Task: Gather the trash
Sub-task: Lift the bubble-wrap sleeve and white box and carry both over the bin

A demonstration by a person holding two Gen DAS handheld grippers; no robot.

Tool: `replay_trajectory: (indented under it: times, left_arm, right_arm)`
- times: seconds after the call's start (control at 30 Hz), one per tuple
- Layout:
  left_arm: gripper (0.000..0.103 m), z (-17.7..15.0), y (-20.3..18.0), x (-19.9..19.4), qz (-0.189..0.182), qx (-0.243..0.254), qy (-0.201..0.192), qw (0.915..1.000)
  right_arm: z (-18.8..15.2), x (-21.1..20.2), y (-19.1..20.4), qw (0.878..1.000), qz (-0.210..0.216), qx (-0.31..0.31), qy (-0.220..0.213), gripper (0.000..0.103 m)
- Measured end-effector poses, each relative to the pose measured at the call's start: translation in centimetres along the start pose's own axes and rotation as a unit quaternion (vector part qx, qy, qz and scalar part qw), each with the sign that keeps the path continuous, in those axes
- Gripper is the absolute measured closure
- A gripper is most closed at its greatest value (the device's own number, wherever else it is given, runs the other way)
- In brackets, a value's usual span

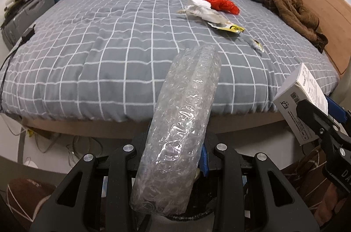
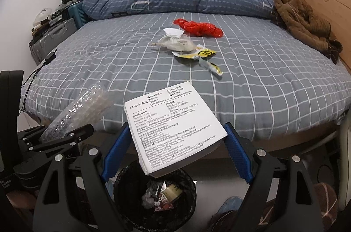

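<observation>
Carrying two pieces: left gripper [image 1: 173,157] clamps a clear bubble-wrap roll [image 1: 182,122]; right gripper [image 2: 175,153] pinches a white printed cardboard box [image 2: 173,129]. Black-lined round bin [image 2: 153,194] sits directly beneath the right jaws. Centre each over the opening before release.

Black gripper frames [image 2: 173,157], silver screws, blue ribbed fingers [image 2: 238,155]

2 wrist views, side by side at the foot of the bed [image 1: 114,61], angled down, sharing its top
</observation>
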State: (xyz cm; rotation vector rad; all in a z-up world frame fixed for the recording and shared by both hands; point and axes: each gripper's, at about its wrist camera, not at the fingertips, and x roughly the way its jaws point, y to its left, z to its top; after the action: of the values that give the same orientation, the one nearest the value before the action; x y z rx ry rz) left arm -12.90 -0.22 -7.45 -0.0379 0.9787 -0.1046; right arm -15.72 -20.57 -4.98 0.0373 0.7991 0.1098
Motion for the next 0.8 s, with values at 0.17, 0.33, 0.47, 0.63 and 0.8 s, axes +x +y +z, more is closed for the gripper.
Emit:
replay_trajectory:
  times: [0.17,0.33,0.47,0.63,0.8]
  left_arm:
    - [0.07,-2.0,0.8,-0.5,0.004,-0.009,0.016,0.9998]
    - [0.07,-4.1,1.5,-0.3,0.009,-0.014,0.037,0.9992]
    - [0.07,-5.9,1.7,0.9,0.014,-0.008,0.054,0.9984]
    - [0.07,-7.8,2.0,3.6,0.016,-0.007,0.084,0.9963]
    - [0.07,-8.7,1.9,6.3,0.021,0.01,0.107,0.994]
  right_arm:
    - [-1.3,-0.6,0.6,1.0,-0.001,0.002,0.016,0.023]
    - [-3.1,-0.1,1.3,0.999,0.002,0.003,0.04,0.023]
    - [-4.5,1.2,1.9,0.998,0.002,-0.008,0.056,0.023]
    - [-6.2,3.4,2.0,0.996,0.006,-0.007,0.085,0.023]
    - [-7.6,5.9,1.8,0.994,0.018,-0.005,0.109,0.023]
